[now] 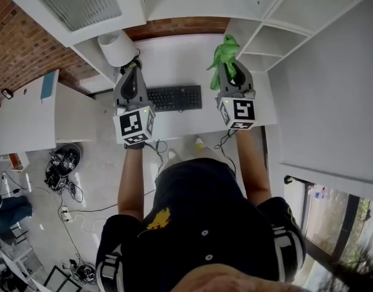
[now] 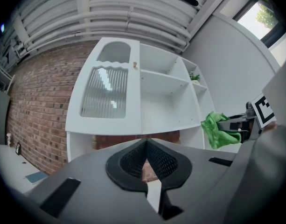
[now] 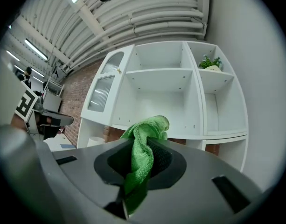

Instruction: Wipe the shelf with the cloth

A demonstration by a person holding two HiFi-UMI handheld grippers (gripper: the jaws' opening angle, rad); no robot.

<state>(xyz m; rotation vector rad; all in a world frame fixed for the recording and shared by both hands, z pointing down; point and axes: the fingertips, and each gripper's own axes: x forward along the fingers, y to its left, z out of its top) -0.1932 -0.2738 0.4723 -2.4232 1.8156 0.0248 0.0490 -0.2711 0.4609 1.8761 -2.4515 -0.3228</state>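
R gripper (image 3: 147, 146) is clamped on the green cloth (image 3: 142, 160), which fills the gap btw the jaws. The cloth's long axis runs along the jaws. Its bunched end sticks out past the tips and points at the shelf (image 3: 161, 90); a thinner tail trails back down toward the camera. Head view agrees: the cloth pokes fwd, away from the person, over the far right part of the desk (image 1: 174, 56). It's held in the air, and no view shows it touching a shelf board.

L gripper (image 2: 146, 155) is clenched w/ nothing in it. The tips meet, leaving only a small slit lower down w/ the brick wall (image 2: 35, 111) showing through. It sits side by side w/ the R gripper, well apart from it.

In head view the keyboard (image 1: 174, 97) lies on the desk btw the two grippers. A white lampshade (image 1: 117, 47) is just beyond the L gripper.

The shelf is white, w/ open compartments centre and right and a ribbed glass door (image 2: 105, 92) on the left. A small plant (image 3: 210, 62) sits in the top right compartment. Both grippers face the shelf front; neither touches it.
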